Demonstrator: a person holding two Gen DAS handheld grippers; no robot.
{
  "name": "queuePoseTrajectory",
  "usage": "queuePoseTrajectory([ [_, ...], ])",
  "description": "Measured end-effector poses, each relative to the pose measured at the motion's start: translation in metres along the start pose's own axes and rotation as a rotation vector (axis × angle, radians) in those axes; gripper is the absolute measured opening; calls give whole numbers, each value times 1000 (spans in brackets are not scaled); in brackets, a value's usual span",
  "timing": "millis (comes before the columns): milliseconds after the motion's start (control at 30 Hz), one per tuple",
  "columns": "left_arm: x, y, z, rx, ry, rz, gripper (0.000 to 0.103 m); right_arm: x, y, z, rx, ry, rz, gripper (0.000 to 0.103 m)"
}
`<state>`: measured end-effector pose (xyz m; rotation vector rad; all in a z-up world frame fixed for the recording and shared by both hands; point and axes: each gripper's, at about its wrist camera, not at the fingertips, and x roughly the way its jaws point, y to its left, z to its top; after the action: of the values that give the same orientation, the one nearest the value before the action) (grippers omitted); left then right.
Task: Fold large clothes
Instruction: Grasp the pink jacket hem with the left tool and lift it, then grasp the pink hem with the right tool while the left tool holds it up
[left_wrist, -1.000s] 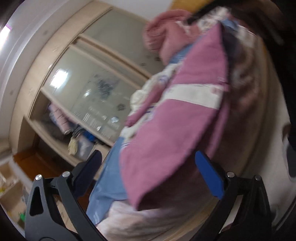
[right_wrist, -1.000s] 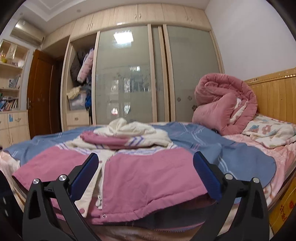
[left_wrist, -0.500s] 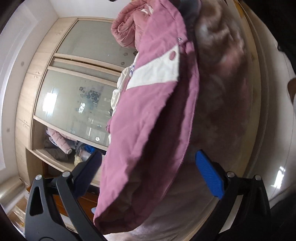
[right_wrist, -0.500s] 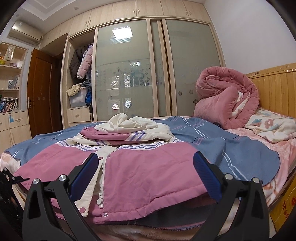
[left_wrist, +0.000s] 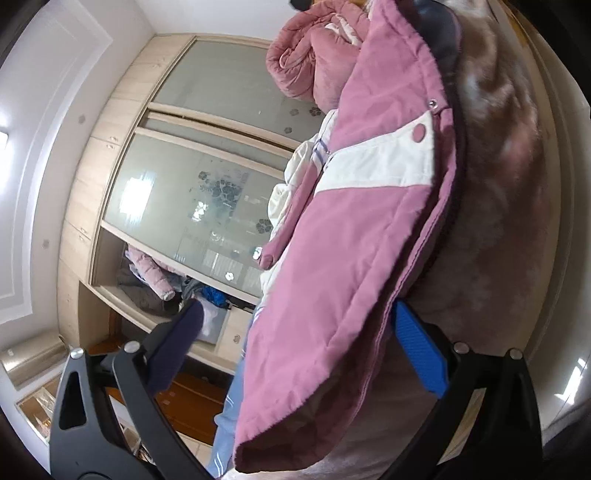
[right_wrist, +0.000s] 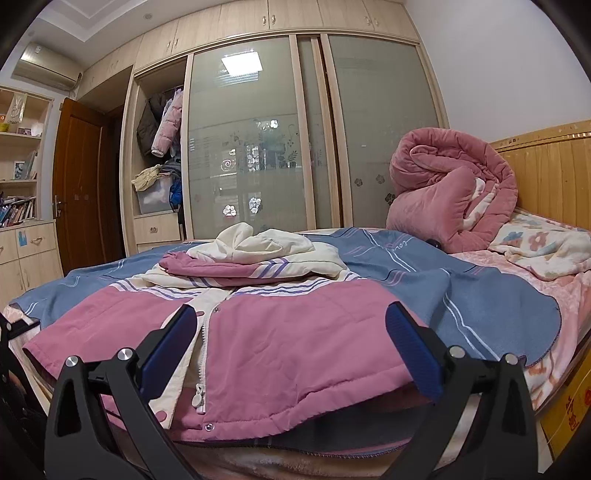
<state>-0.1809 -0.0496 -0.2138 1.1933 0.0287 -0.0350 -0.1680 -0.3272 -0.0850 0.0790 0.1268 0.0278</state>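
Left tongs (left_wrist: 295, 354) stand spread around the hem of the pink-and-cream quilted jacket (left_wrist: 354, 251), whose far end is cut off; the view is rolled sideways. Right tongs (right_wrist: 291, 347), also spread, hover over the same jacket, flat on the blue striped sheet (right_wrist: 461, 291), beside a rolled pink quilt (right_wrist: 450, 192) and the wooden headboard (right_wrist: 550, 166).

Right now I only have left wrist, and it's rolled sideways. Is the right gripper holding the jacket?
Observer: No. The right gripper sits at the hem of the jacket, jaws open, pinching nothing.
Operator: Which side of the jacket is up?
Observer: Front. The zip pull shows near the hem.
Operator: Anything on the bed to its right?
Observer: A floral blanket by the headboard, apart from the jacket.
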Motion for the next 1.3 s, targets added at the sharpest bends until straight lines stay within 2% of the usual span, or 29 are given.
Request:
queuePoseTrajectory([
  [167, 5, 15, 5, -48, 3, 45, 101, 0, -1, 0, 0, 0, -4, 102],
  [333, 11, 29, 8, -74, 9, 45, 101, -3, -2, 0, 2, -11, -7, 102],
  [567, 1, 3, 2, 27, -37, 32, 101, -6, -6, 0, 15, -15, -10, 102],
  [667, 2, -10, -2, 36, -23, 7, 101, -5, -7, 1, 20, -12, -10, 102],
  [767, 11, -14, -4, 38, 6, 46, 101, -4, -7, 0, 17, -7, -9, 102],
  [833, 18, -6, -4, -2, 30, 47, 101, -4, -5, 0, 12, -5, -9, 102],
  [867, 19, -1, -3, -31, 38, 37, 99, -4, -5, 0, 11, -5, -9, 102],
  [933, 22, 8, -3, -66, 48, -2, 77, -3, -5, 0, 9, -3, -10, 102],
  [967, 22, 10, -1, -77, 50, -21, 71, -3, -5, 0, 10, -4, -10, 102],
  [1033, 18, 13, 1, -94, 39, -62, 41, -3, -4, 0, 9, -5, -12, 102],
  [1100, 13, 17, 3, -117, 35, -109, 32, -3, -5, 0, 9, -4, -15, 102],
  [1167, 13, 25, 4, -154, 41, -135, 29, -2, -5, -1, 12, -5, -20, 102],
  [1267, 15, 48, 7, -239, 60, -212, 25, -1, -8, 0, 23, -2, -26, 102],
  [1300, 16, 56, 8, -266, 63, -231, 22, -1, -9, 0, 29, -1, -27, 102],
])
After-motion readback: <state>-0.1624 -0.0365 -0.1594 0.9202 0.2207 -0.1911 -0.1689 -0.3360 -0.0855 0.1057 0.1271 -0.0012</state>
